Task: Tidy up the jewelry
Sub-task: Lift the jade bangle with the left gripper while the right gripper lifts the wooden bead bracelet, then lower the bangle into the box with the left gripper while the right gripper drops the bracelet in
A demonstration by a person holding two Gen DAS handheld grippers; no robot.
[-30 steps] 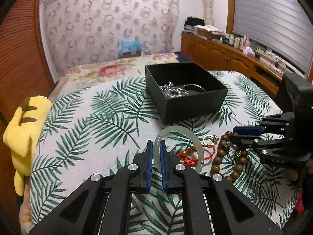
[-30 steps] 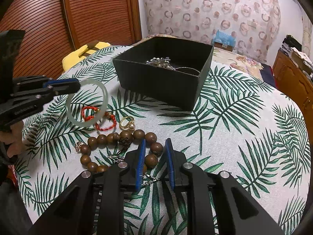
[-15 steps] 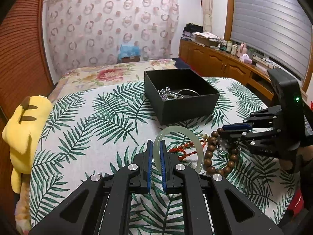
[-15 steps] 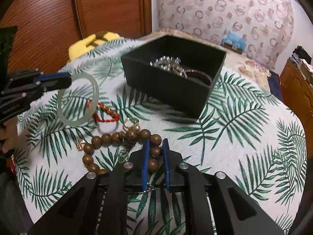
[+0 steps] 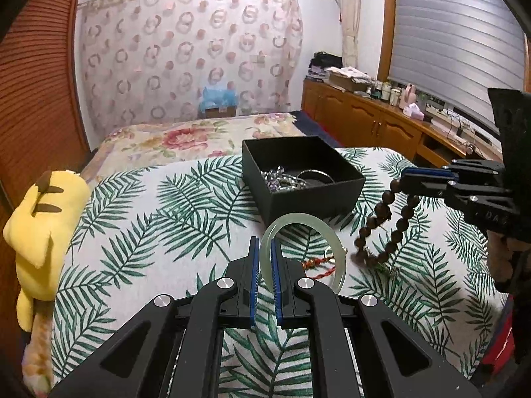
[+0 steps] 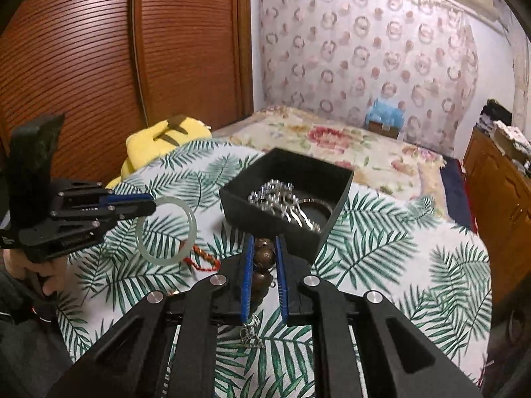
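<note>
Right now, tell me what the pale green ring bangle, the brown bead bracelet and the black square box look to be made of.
Pale green ring bangle: probably jade or glass; translucent, smooth, glossy.
Brown bead bracelet: likely wood; dark round beads with a dull sheen, hanging limp from the right gripper.
Black square box: seemingly cardboard; matte, thin straight walls.
The left gripper pinches the bangle's rim.

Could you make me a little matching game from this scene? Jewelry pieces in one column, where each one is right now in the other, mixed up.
Things:
1. pale green bangle
2. brown bead bracelet
3. silver chains
4. red cord bracelet

Places:
A. inside the black box
B. lying on the leaf-print cloth
C. pinched in the left gripper
D. dangling from the right gripper

Pairs: 1-C, 2-D, 3-A, 4-B
</note>
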